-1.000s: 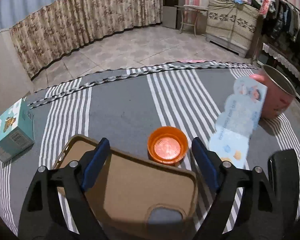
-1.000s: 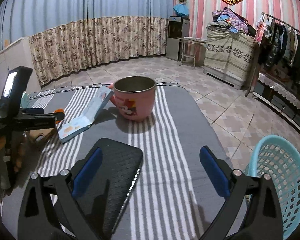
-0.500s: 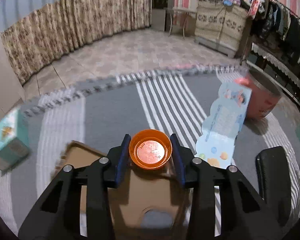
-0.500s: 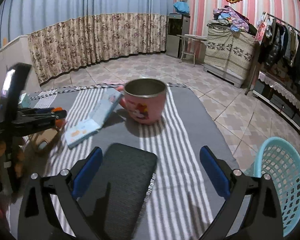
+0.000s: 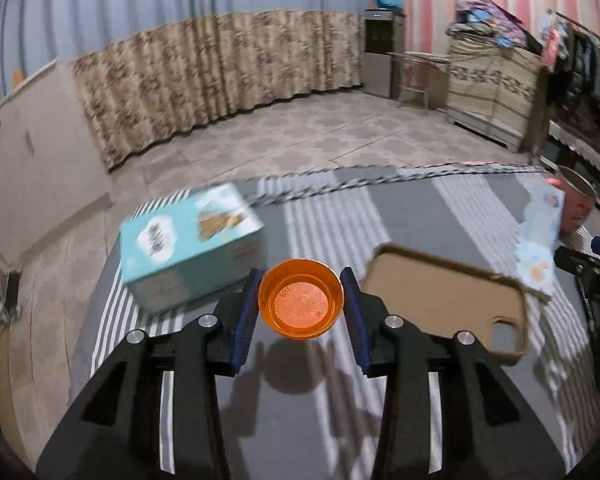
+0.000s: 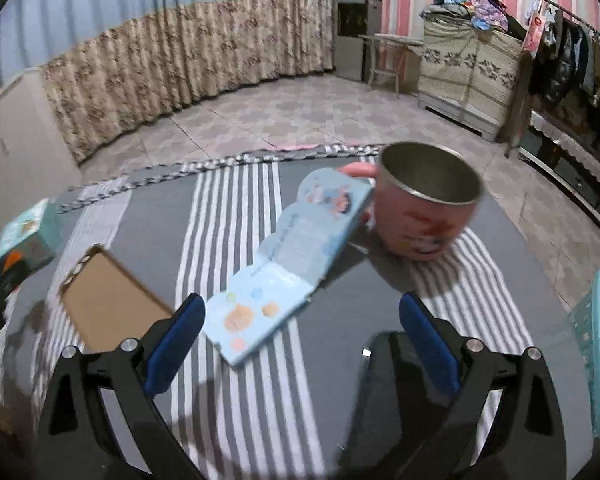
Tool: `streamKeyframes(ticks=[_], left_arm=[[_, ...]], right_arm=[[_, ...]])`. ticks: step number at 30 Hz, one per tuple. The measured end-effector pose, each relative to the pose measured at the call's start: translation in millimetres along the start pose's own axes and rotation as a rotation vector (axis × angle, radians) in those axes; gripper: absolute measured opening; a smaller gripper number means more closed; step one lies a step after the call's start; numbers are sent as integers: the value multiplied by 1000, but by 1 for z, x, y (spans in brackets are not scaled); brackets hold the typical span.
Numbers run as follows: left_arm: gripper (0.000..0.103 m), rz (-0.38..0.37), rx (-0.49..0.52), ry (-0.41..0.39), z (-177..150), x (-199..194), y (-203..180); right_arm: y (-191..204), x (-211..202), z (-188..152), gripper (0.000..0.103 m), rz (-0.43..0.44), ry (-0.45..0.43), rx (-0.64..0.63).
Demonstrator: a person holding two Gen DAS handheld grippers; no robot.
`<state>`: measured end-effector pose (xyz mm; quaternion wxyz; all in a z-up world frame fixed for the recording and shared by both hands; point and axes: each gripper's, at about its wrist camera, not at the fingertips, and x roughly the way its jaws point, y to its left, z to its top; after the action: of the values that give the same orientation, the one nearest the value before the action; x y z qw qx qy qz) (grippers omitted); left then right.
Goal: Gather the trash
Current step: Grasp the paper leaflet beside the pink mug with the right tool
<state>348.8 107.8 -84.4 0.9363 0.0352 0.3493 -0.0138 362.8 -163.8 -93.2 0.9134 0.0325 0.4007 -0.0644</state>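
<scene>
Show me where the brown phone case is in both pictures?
Left wrist view: the phone case lies right of middle on the striped cloth, beside the gripper.
Right wrist view: the phone case lies low on the left.
Shared landmark: the pink cup.

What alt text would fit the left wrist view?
The left tool grips a small orange cup above a grey striped cloth. A teal box lies to its left, a brown phone case to its right.

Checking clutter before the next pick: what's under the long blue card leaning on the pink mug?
Its near end lies on the striped cloth; the far end of the blue card rests against the pink mug. The cloth directly beneath the card is hidden.
</scene>
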Motion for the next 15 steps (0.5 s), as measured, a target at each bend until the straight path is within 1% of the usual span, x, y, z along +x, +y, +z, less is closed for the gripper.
streamKeyframes(ticks=[3, 5, 8, 13, 15], left_arm=[[39, 11, -6, 5, -4, 9, 3], [39, -4, -6, 0, -2, 11, 1], [39, -27, -8, -10, -1, 12, 0], [39, -33, -10, -5, -4, 14, -2], [39, -37, -27, -5, -5, 15, 1]], right_arm=[[7, 17, 6, 96, -37, 17, 32], [6, 29, 13, 96, -61, 28, 78], [2, 45, 21, 96, -63, 48, 152], [9, 64, 25, 94, -123, 78, 153], [11, 66, 27, 87, -129, 79, 145]])
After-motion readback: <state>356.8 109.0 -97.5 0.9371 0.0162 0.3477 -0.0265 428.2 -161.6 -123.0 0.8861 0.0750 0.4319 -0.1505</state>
